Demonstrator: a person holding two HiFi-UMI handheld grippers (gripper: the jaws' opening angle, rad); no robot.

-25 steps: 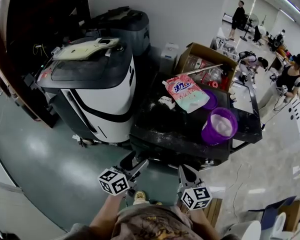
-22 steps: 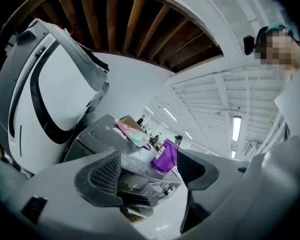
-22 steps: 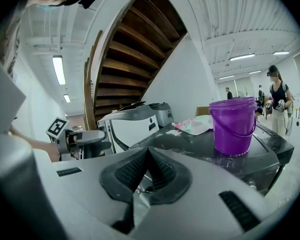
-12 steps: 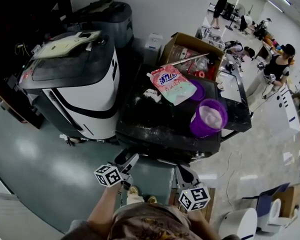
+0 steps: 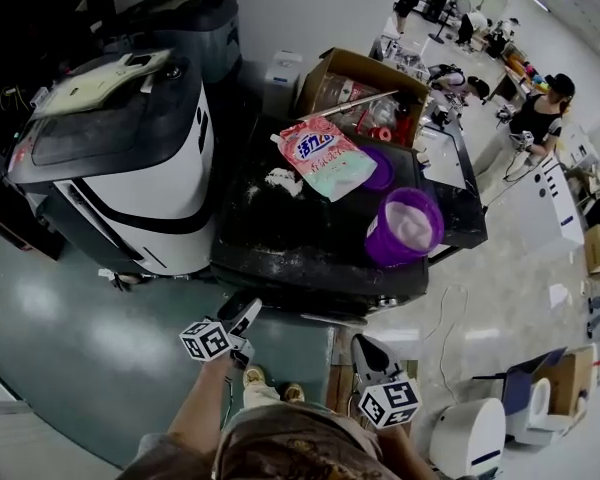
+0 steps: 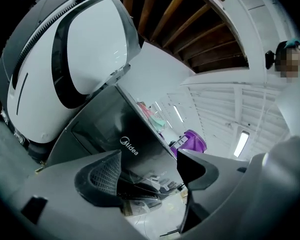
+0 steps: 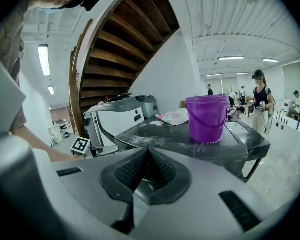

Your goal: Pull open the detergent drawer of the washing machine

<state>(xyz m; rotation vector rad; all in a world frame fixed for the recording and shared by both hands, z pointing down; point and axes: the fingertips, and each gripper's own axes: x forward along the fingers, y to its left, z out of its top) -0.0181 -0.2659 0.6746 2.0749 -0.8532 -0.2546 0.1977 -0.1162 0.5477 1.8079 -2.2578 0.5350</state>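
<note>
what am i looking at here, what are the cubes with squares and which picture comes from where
There is no robot: a person holds a two-jaw gripper in each hand, and the marker cubes are parts of those grippers. The wide picture comes from a camera on the person's head, looking down. The other two come from cameras riding on each gripper. The left gripper has just been opening its jaws and has nothing between them. The right gripper is shut and empty. Ahead stands a dark Midea washing machine. On its top are a pink detergent bag, a purple bucket and some spilled white powder.
</note>
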